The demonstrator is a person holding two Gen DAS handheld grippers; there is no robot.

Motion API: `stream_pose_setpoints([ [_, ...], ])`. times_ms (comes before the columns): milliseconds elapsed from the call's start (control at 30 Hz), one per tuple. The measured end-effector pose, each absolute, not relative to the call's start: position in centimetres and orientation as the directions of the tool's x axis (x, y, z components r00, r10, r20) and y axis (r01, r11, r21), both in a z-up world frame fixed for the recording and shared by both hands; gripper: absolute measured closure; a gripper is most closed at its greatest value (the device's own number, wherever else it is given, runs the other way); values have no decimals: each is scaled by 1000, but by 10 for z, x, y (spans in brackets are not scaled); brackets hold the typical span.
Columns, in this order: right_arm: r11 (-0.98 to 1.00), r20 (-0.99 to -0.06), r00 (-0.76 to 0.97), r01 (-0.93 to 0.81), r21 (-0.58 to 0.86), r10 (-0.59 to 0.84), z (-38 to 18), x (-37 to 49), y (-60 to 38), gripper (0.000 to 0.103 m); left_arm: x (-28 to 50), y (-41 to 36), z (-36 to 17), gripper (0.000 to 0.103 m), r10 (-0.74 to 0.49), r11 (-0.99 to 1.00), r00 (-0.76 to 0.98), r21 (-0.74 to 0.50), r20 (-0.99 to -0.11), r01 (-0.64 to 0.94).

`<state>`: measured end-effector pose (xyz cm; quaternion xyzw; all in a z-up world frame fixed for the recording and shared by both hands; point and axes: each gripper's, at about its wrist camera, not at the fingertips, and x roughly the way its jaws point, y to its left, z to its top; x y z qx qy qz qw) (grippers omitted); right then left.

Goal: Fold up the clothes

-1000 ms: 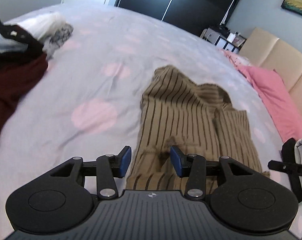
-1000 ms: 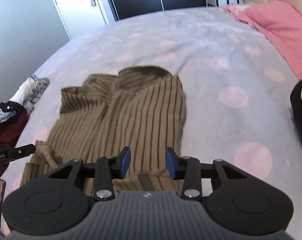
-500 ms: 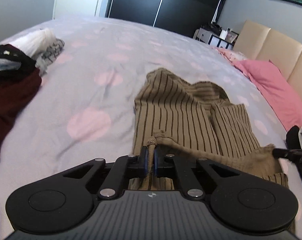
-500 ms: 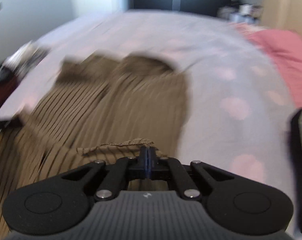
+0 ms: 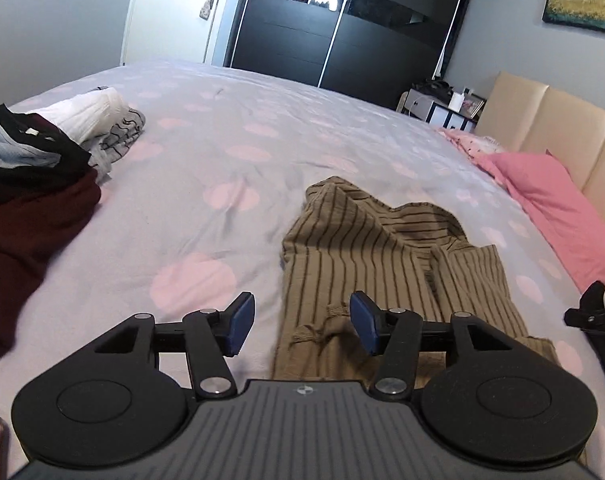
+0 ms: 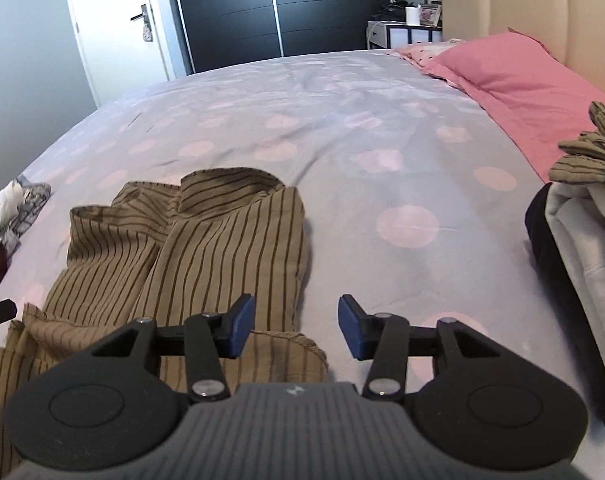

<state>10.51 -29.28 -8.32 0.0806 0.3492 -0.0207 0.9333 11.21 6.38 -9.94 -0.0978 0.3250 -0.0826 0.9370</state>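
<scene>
A tan garment with dark stripes (image 5: 366, 248) lies rumpled on the lilac polka-dot bed (image 5: 222, 168). My left gripper (image 5: 302, 326) is open just above the garment's near hem, whose knotted edge lies between the blue pads. In the right wrist view the same garment (image 6: 206, 248) spreads to the left, and my right gripper (image 6: 292, 328) is open over its near right corner, holding nothing. The tip of the other gripper shows at each view's edge.
A heap of unfolded clothes (image 5: 34, 176), maroon, black and white, sits at the bed's left. A stack of folded clothes (image 6: 582, 240) stands at the right. Pink pillows (image 6: 514, 76) lie by the beige headboard (image 5: 550, 120). Dark wardrobe and door stand behind.
Half a second ago both grippers were shut on the garment's near hem and lifting it; now both have opened and the hem lies back on the bed.
</scene>
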Motion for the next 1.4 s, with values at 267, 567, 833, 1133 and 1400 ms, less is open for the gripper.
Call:
stream_pose_setpoints([
  [267,968,-728,679,106,230,99,-97,94,-304,41,110,86,-109,50,-295,938,665,-342,-686,64],
  [567,936,-775,587,77,343,235,-112,51,-303,39,75,103,-113,45,-339,926,563,-372,-754,59],
  [833,885,-801,488,110,452,348,-139,7,-306,39,21,113,-126,45,-363,921,470,-386,-804,50],
  [1133,825,-781,449,150,545,434,-150,-41,-310,39,-19,113,-132,45,-366,920,442,-390,-819,38],
  [1400,818,-776,439,142,557,452,-152,-67,-305,65,-33,103,-132,53,-383,917,411,-394,-827,62],
])
